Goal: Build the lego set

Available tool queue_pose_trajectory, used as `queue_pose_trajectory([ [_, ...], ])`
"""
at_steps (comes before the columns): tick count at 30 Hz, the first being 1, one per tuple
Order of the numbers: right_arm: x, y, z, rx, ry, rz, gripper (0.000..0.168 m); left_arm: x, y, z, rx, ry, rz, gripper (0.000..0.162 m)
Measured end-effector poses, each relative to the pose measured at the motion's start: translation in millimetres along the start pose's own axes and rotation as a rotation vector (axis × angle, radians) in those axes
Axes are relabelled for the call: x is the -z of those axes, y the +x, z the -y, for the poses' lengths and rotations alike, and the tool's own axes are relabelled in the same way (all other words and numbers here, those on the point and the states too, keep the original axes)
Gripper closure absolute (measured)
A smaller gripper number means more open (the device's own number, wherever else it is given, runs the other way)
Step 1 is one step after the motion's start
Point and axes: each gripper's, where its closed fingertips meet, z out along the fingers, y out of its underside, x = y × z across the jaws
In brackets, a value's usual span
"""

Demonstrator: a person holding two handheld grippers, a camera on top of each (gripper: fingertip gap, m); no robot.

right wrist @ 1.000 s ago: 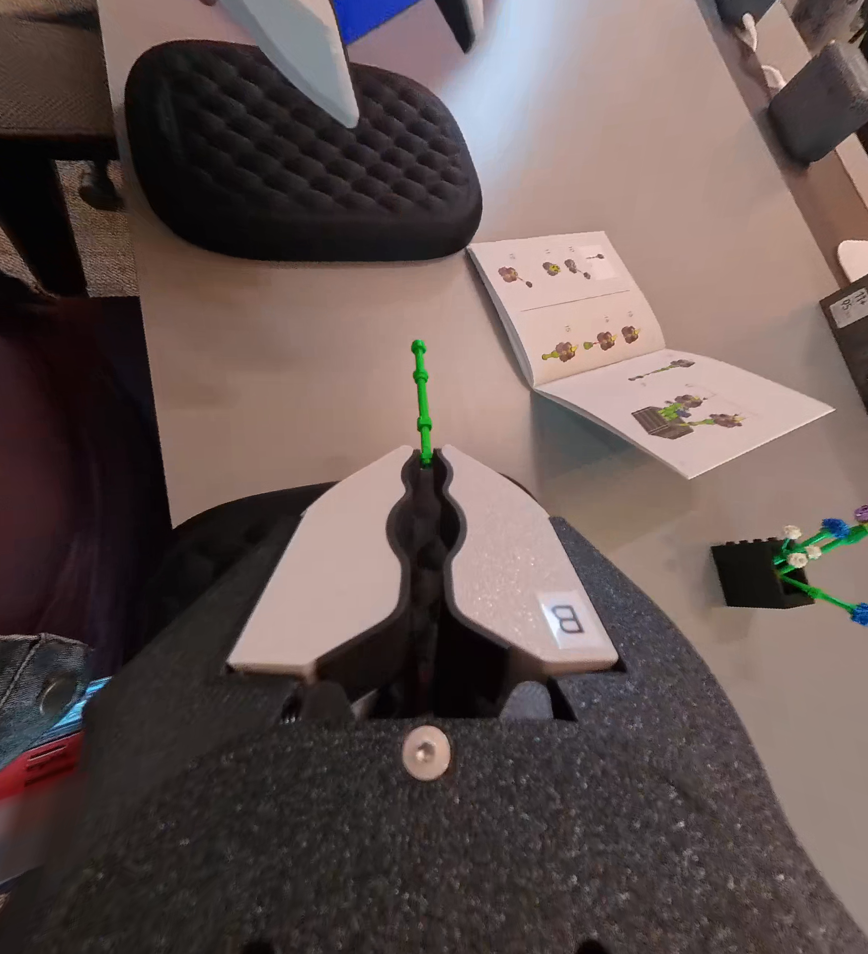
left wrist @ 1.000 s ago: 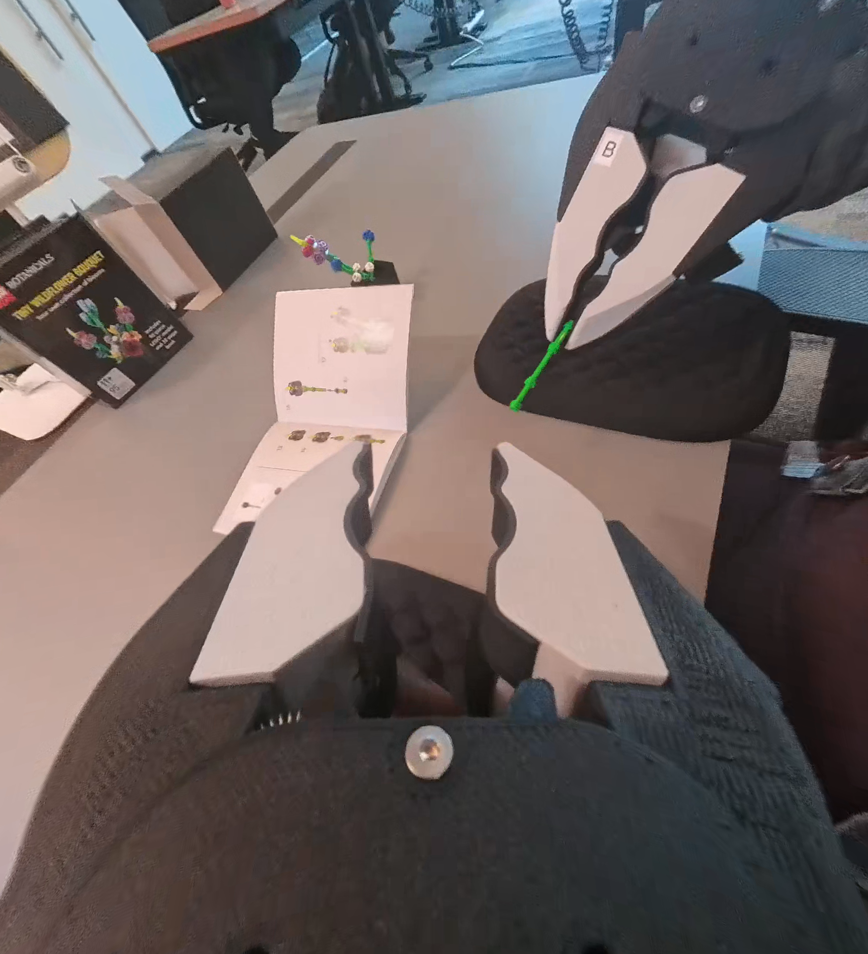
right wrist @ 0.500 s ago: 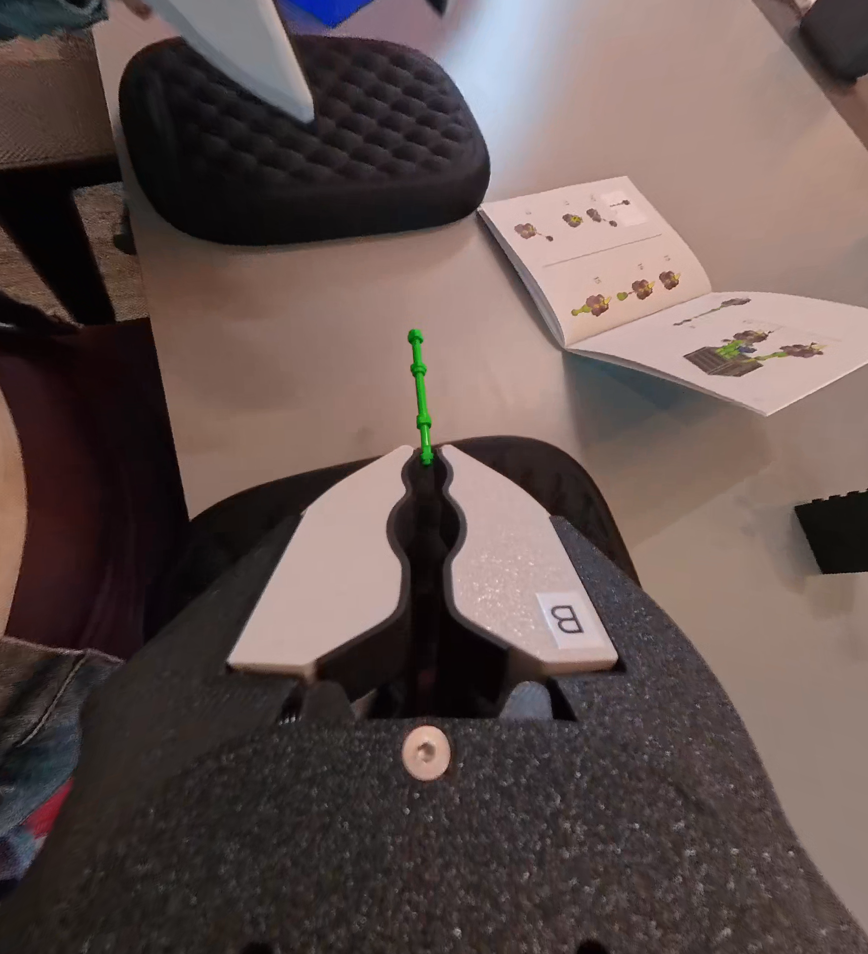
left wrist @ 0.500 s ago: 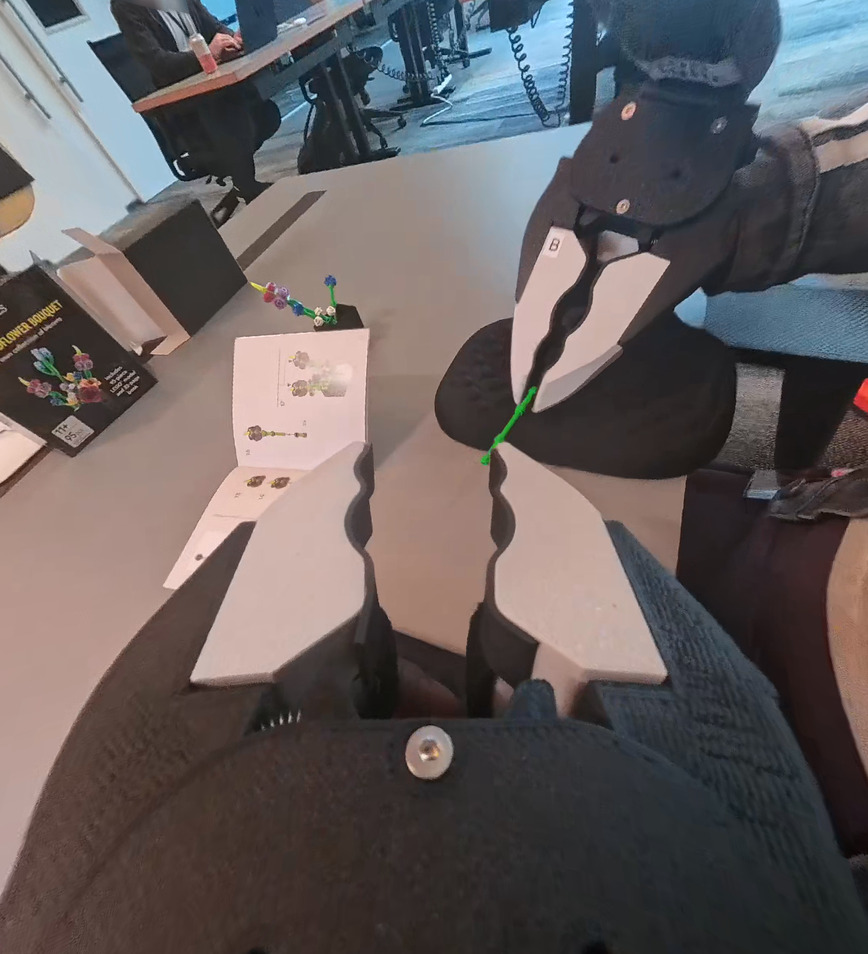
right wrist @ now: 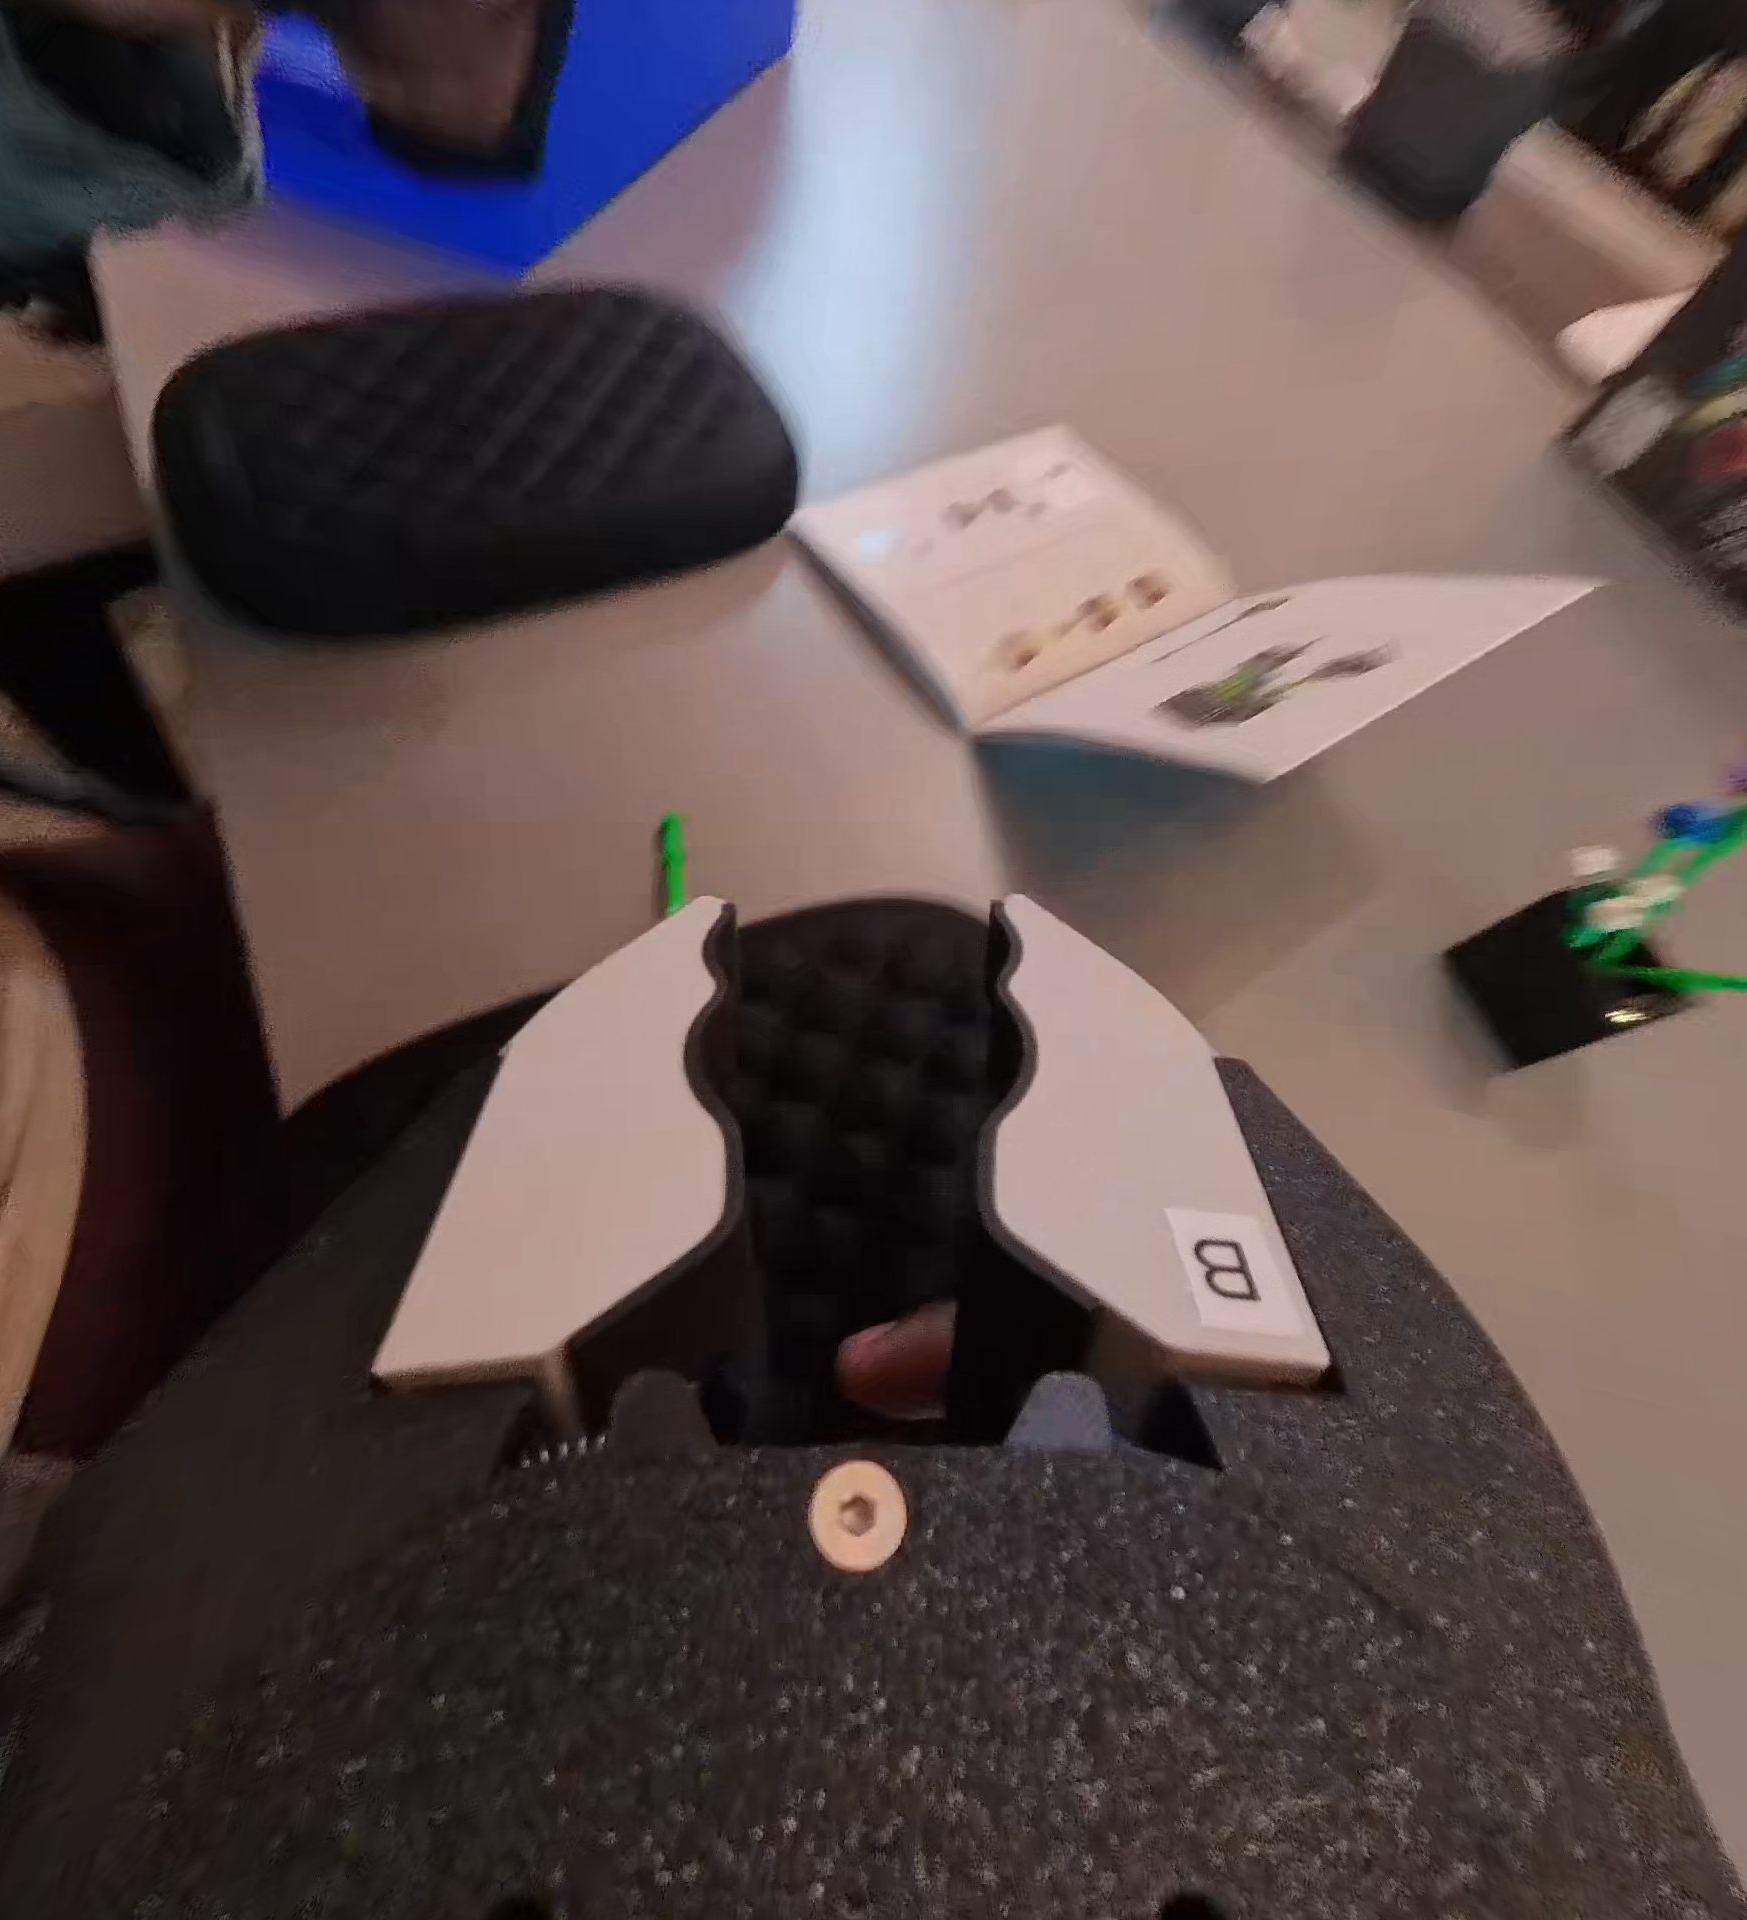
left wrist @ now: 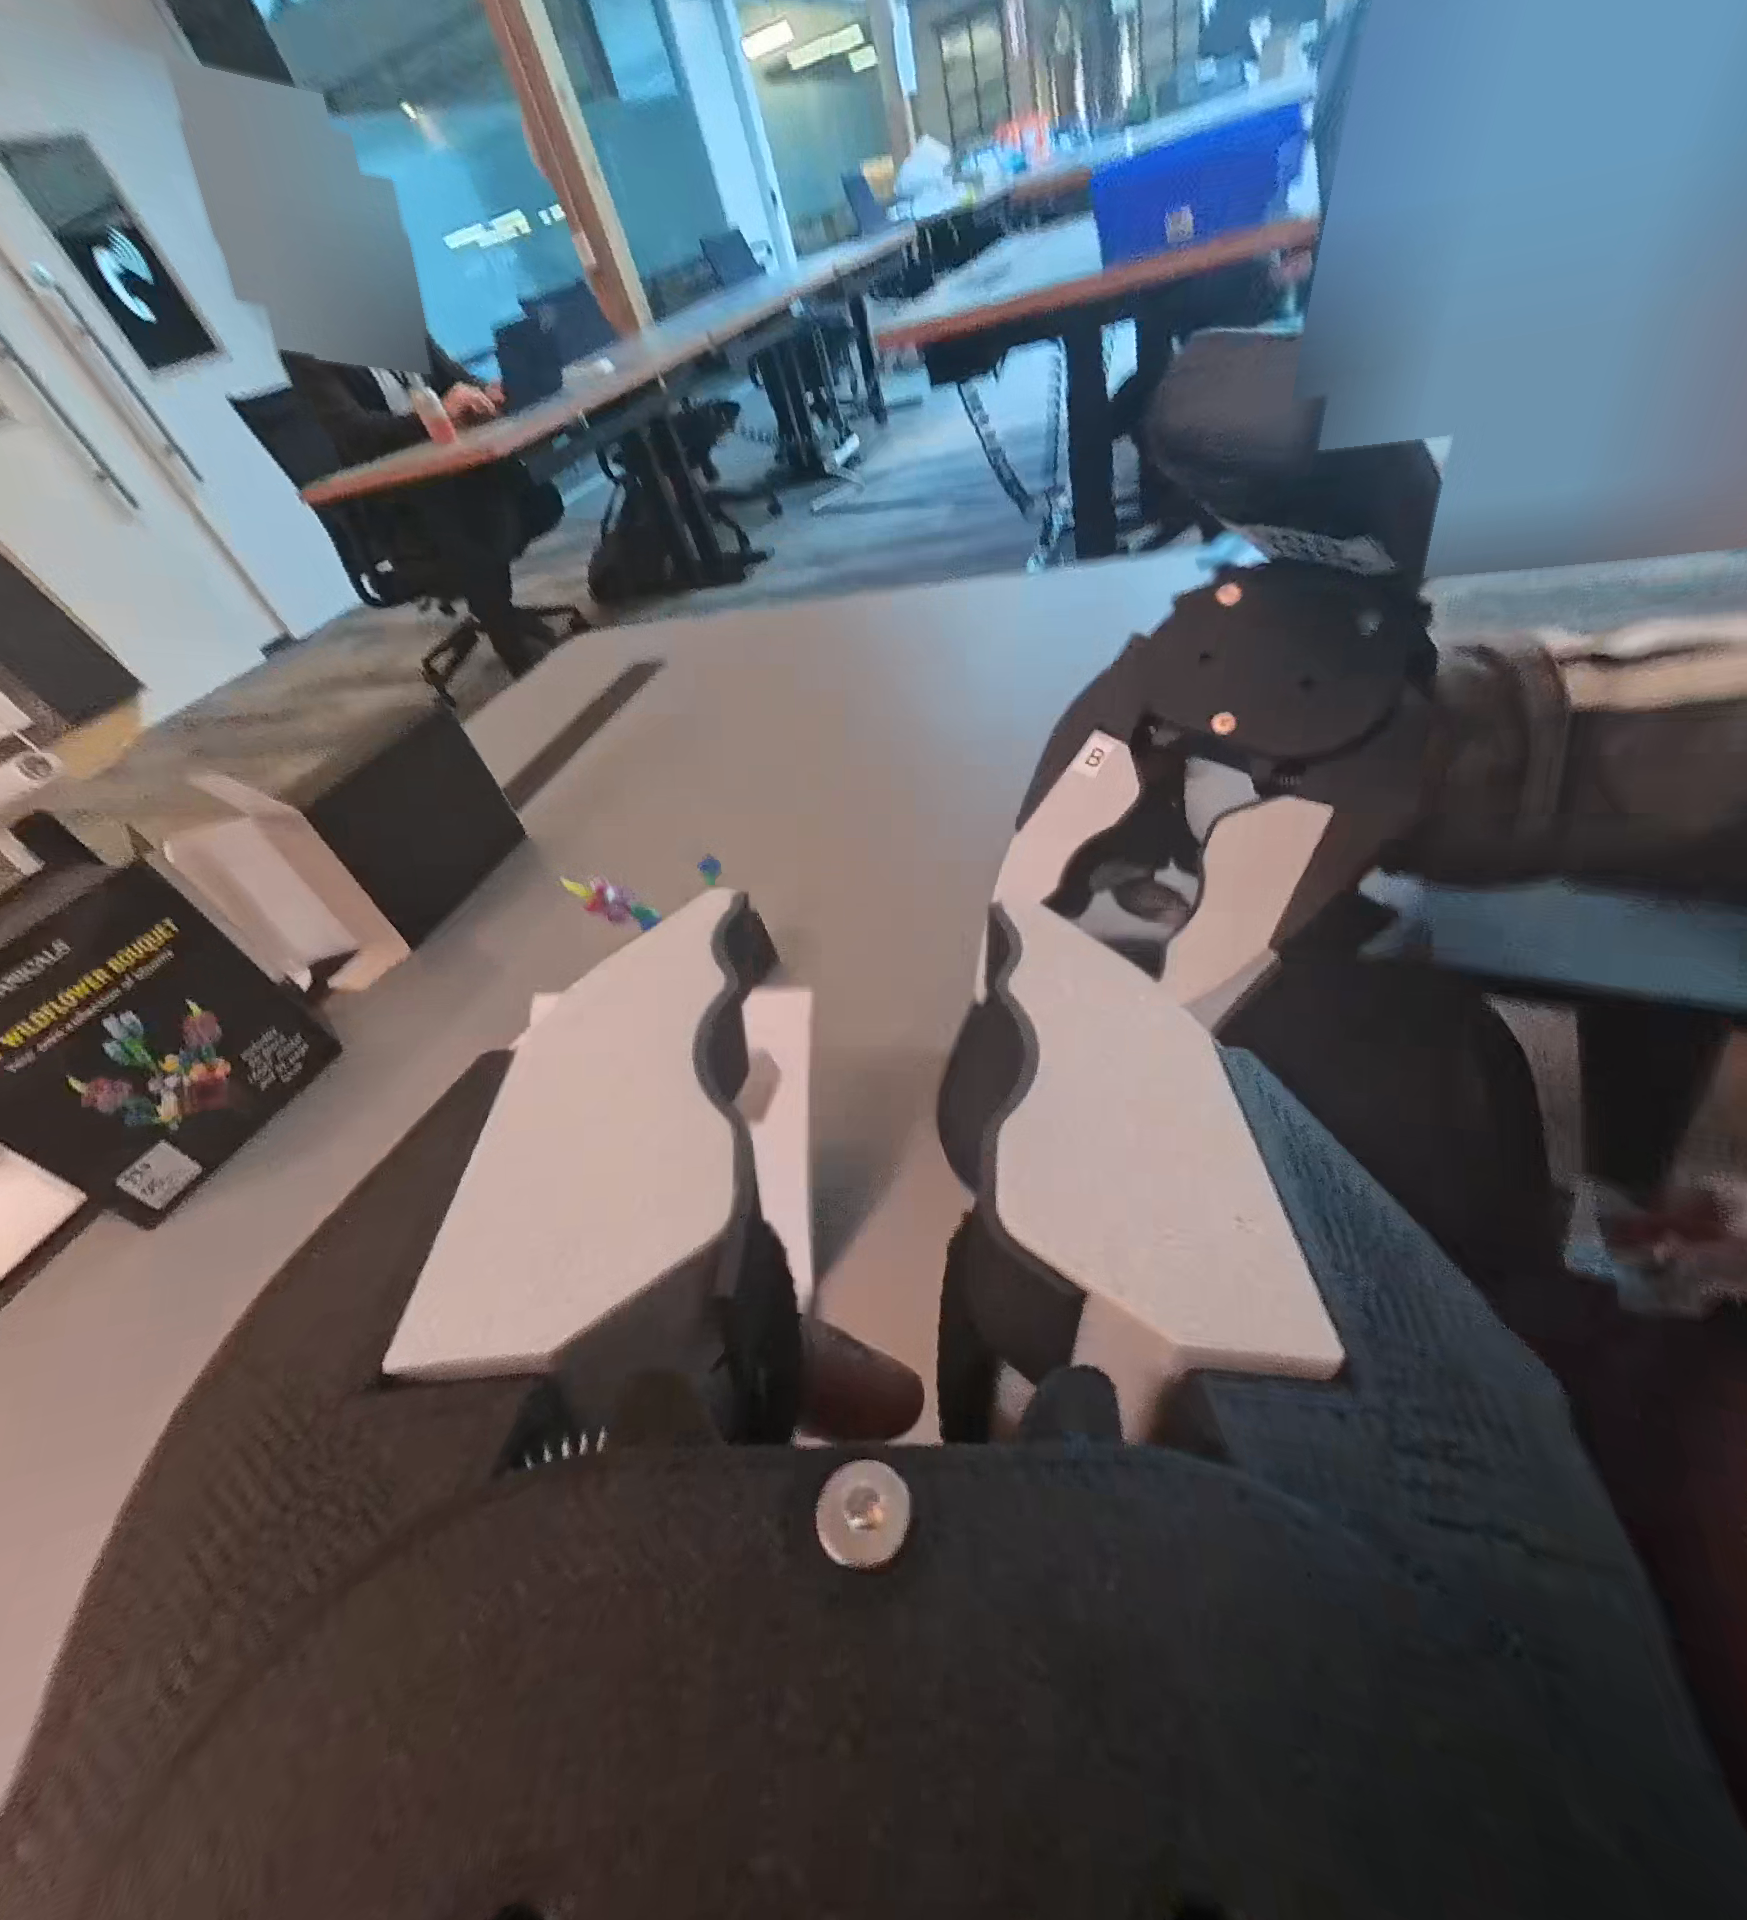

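Green stem (right wrist: pixel 670 862) lies loose on the counter (right wrist: pixel 557 748) just beyond the open right claw's (right wrist: pixel 861 914) left fingertip, pointing away; the left claw (left wrist: pixel 864 935), also open and empty, hangs farther off.

Matt grey table (right wrist: pixel 557 748), quilted pad (right wrist: pixel 474 457)

Two pads (right wrist: pixel 474 447), one booklet (right wrist: pixel 1160 623) (open)
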Motion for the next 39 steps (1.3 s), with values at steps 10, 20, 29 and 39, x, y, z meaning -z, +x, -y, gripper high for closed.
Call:
queue_pose_trajectory([
  [10, 44.3, 40.7, 28.8, -0.186, 0.340, -0.173, 0.110, -71.8, -35.8, 66.5, 0.140, 0.176, 0.026, 0.112],
  [20, 124.3, 70.4, -5.8, -0.361, 0.538, -0.297, 0.113, -75.1, 1.8, 70.8, 0.089, 0.243, -0.067, 0.105],
  [29, 223.6, 47.8, -4.8, -0.310, 0.675, -0.568, 0.119, 26.9, -6.4, 71.5, 0.171, 0.348, 0.139, 0.105],
  [39, 229.3, -53.2, 35.8, -0.167, 0.582, -0.577, 0.117, 105.4, 53.8, 58.4, 0.160, 0.349, 0.157, 0.106],
])
